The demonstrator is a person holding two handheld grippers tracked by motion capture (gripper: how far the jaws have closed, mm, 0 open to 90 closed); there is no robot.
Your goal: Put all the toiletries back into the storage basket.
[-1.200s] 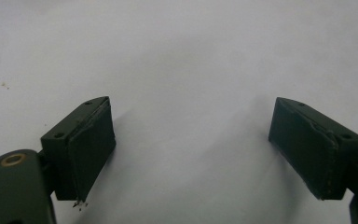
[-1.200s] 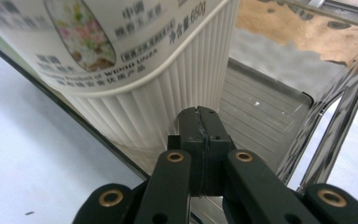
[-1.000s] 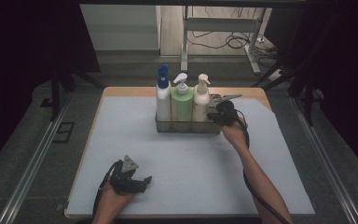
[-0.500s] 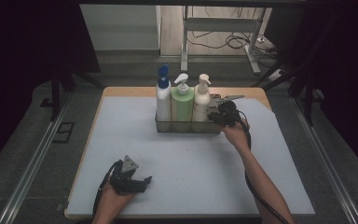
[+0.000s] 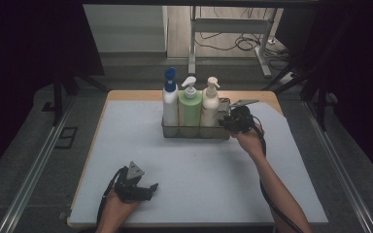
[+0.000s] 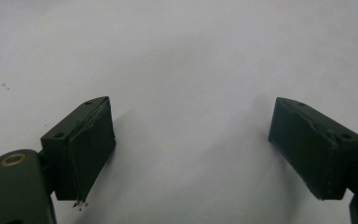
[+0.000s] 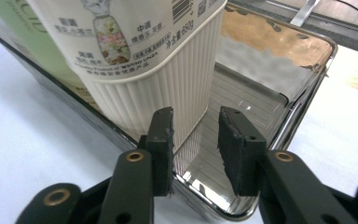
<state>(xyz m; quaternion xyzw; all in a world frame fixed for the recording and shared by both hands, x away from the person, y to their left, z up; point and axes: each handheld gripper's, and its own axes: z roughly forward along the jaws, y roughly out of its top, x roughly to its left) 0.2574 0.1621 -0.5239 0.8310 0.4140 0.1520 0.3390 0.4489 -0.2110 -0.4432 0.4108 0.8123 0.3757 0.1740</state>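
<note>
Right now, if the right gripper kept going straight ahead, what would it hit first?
Probably the near rim of the clear tray, which lies between the right gripper's jaws, then likely the ribbed cream pump bottle inside.

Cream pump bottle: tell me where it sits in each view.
High view: cream bottle stands rightmost of three in the metal tray, beside the right claw.
Left gripper view: not in it.
Right gripper view: upper left, just beyond the jaws.
Shared landmark: the tray.

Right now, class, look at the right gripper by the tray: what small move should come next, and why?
Probably close the right gripper on the tray wall. Its jaws stand slightly apart astride the near rim, beside the cream bottle, gripping nothing yet. The left gripper rests open over bare table.
</note>
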